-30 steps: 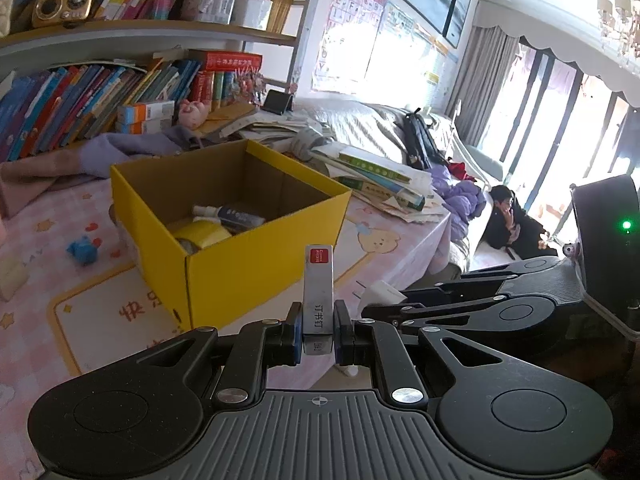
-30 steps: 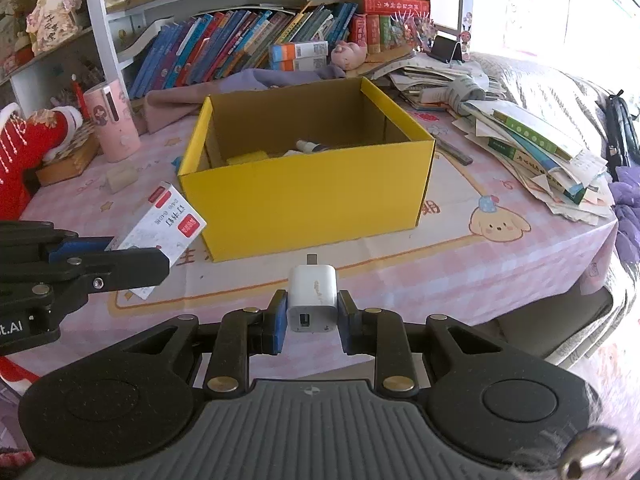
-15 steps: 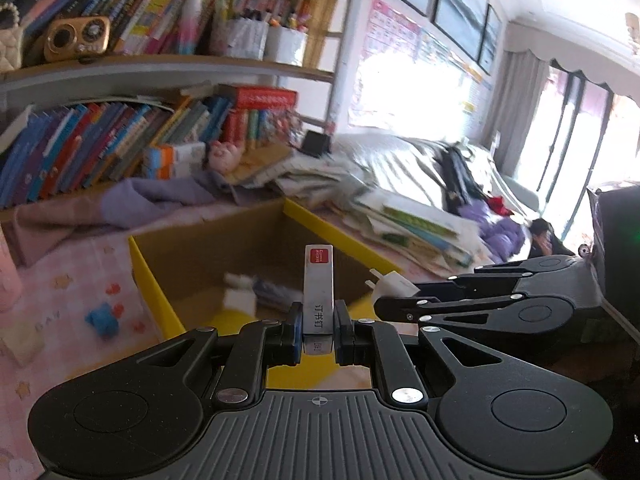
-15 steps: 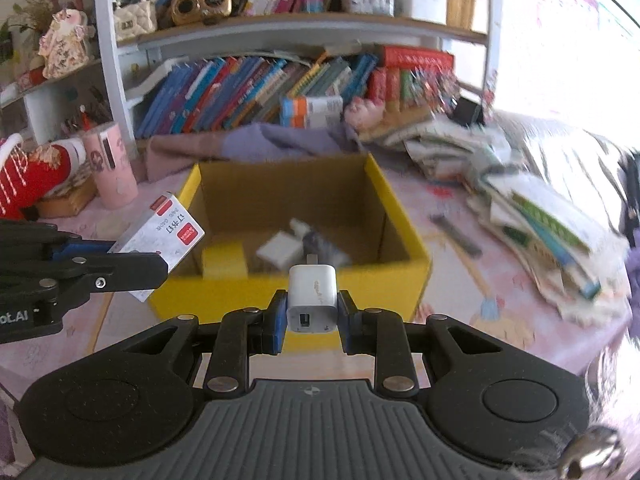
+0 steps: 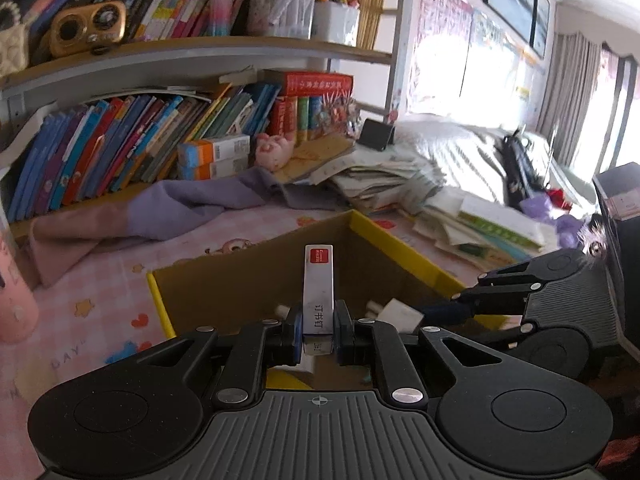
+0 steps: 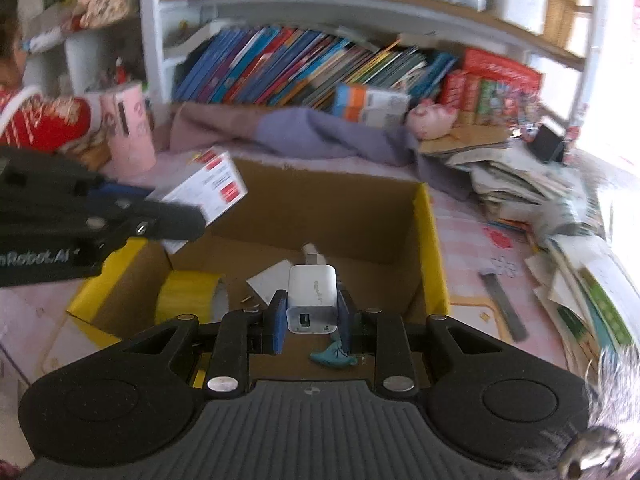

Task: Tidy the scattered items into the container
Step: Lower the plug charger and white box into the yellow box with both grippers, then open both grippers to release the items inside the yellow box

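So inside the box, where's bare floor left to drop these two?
Box: bare cardboard along the far wall and right side. Crowded: tape roll front-left, white card in the middle, blue scrap near the front, under the charger.

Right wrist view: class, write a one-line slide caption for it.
Right gripper holds a white charger over the open yellow box, while the left gripper brings a small staple box alongside.

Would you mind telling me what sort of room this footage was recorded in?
Most likely a child's bedroom or study at home: wooden shelves packed with colourful children's books, a pink cartoon-print table cover, and a bright alphabet poster on the wall.
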Available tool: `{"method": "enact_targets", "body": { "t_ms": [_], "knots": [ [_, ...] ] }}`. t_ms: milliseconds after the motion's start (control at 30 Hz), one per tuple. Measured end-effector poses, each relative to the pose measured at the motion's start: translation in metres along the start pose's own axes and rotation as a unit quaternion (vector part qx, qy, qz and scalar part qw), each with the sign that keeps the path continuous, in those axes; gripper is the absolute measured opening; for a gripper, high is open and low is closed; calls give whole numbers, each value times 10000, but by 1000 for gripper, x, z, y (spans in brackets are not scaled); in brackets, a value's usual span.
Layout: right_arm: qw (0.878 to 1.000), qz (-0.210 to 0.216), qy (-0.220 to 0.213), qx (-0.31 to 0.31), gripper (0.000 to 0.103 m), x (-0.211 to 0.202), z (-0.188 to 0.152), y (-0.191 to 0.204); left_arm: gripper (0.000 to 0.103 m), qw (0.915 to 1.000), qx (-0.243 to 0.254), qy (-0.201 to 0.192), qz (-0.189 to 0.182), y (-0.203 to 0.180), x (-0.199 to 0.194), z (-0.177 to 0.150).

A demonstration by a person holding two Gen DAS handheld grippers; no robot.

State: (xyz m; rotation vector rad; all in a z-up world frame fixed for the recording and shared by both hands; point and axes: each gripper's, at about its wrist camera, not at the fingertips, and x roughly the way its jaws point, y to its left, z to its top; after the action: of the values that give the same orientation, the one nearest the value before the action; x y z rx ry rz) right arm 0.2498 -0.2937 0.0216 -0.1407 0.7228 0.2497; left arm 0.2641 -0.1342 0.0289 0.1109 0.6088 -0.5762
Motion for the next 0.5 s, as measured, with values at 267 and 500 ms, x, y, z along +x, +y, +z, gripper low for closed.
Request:
{"method": "enact_targets", "body": {
  "t_ms": [267, 500],
  "knots": [
    [9933, 612, 808, -555, 24, 59, 11, -9, 13, 9966, 418, 663, 257, 6, 53, 5],
    [9817, 945, 1332, -979, 24, 79, 11, -9, 13, 9908, 494, 1196, 397, 5, 81, -1]
  ]
}}
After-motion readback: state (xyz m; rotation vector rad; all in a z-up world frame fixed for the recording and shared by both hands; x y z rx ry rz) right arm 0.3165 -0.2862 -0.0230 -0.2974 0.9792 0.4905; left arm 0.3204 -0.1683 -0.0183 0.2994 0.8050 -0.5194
